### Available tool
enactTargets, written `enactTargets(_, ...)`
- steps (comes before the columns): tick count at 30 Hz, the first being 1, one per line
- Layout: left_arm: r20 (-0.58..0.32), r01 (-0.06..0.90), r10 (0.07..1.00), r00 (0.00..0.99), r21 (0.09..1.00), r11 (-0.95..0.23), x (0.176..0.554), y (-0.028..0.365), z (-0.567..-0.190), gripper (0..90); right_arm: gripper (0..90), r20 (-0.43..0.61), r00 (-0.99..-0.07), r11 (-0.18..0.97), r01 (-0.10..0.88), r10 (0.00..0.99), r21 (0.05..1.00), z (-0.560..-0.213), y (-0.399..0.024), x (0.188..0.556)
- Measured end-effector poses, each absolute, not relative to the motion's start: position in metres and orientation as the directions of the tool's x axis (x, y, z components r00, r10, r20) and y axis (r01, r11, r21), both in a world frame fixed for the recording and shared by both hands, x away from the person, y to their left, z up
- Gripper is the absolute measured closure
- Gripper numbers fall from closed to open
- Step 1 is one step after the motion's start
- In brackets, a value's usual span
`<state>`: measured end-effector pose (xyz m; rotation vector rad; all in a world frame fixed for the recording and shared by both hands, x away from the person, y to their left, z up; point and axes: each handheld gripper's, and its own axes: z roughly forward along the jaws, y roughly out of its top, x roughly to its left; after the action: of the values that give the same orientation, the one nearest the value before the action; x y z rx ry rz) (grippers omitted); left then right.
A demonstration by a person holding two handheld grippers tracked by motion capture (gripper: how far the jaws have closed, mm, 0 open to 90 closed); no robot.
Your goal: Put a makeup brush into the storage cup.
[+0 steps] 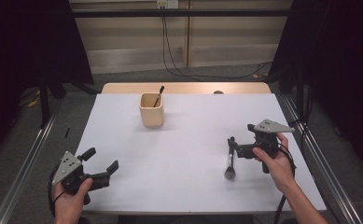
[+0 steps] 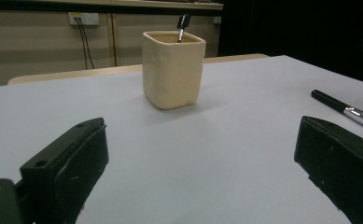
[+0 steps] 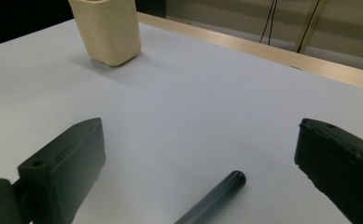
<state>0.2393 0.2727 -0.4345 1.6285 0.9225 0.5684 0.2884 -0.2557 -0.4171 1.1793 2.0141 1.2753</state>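
A cream square cup (image 1: 151, 110) stands at the back middle of the white table (image 1: 184, 186), with a thin dark brush (image 1: 159, 95) leaning inside it. A second black brush (image 1: 230, 163) lies flat on the right side, silver ferrule and head toward the near edge. My right gripper (image 1: 235, 150) is open and low over that brush's far end; in the right gripper view the black handle (image 3: 212, 199) lies between the jaws, untouched. My left gripper (image 1: 101, 159) is open and holds nothing at the near left, facing the cup (image 2: 172, 70).
A wooden strip (image 1: 184, 87) borders the table's far edge, with a small dark object (image 1: 218, 92) on it. Metal rails (image 1: 25, 172) run along both sides. Cables (image 1: 170, 56) hang down the wall behind. The lying brush (image 2: 346, 109) shows at the right of the left gripper view.
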Motion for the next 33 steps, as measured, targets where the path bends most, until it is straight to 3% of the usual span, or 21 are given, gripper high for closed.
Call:
enactTargets(23, -0.063, 0.255, 0.806, 0.588, 0.961, -0.111, 0.237, 0.269, -0.434, 2.9, 5.4, 0.089, -0.51, 0.328, 0.666, 0.855, 0.67, -0.408, -0.247, 0.314)
enactTargets(33, -0.052, 0.251, 0.813, 0.58, 0.961, -0.118, 0.241, 0.271, -0.434, 2.9, 7.6, 0.161, -0.513, 0.38, 0.78, 0.843, 0.497, -0.416, -0.244, 0.323)
